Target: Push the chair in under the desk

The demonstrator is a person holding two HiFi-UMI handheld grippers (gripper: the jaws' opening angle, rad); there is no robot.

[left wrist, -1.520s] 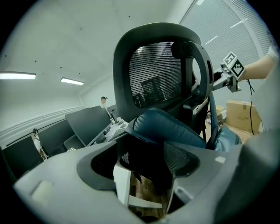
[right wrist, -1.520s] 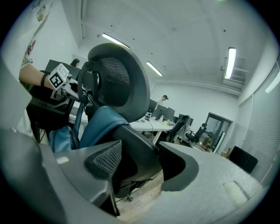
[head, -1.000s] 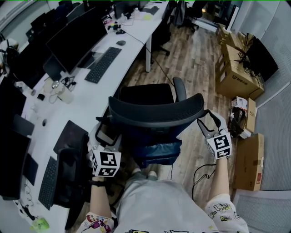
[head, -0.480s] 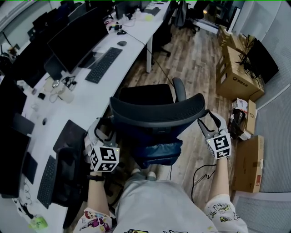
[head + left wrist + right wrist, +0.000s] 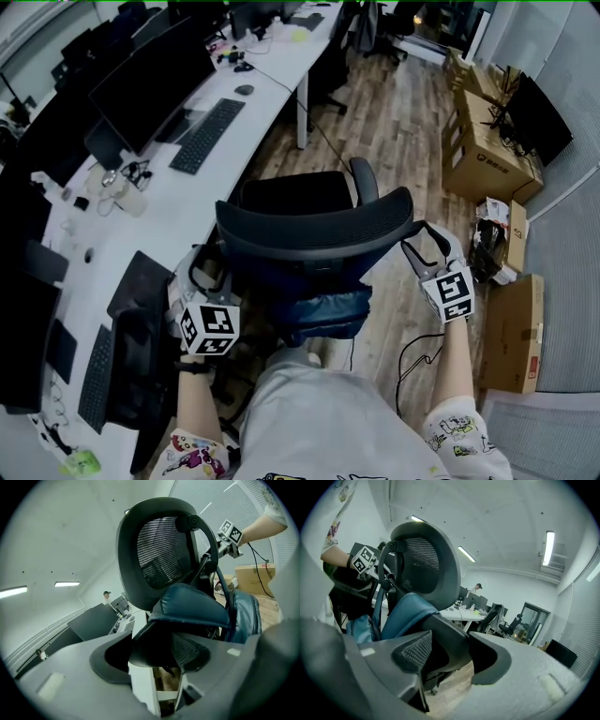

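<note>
With the chair (image 5: 302,193) out beside the table (image 5: 267,94), the right claw (image 5: 424,248) pinching its backrest (image 5: 319,225) and the left claw (image 5: 211,270), just closing on the other side, perhaps gripping only lightly, a push could slip there and swing the chair into the table edge.

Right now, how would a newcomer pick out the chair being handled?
Find the long white desk along the left. On the wood floor beside it, pulled out, stands a black mesh-back office chair. What sets it apart is a blue cushion hanging behind its backrest.
</note>
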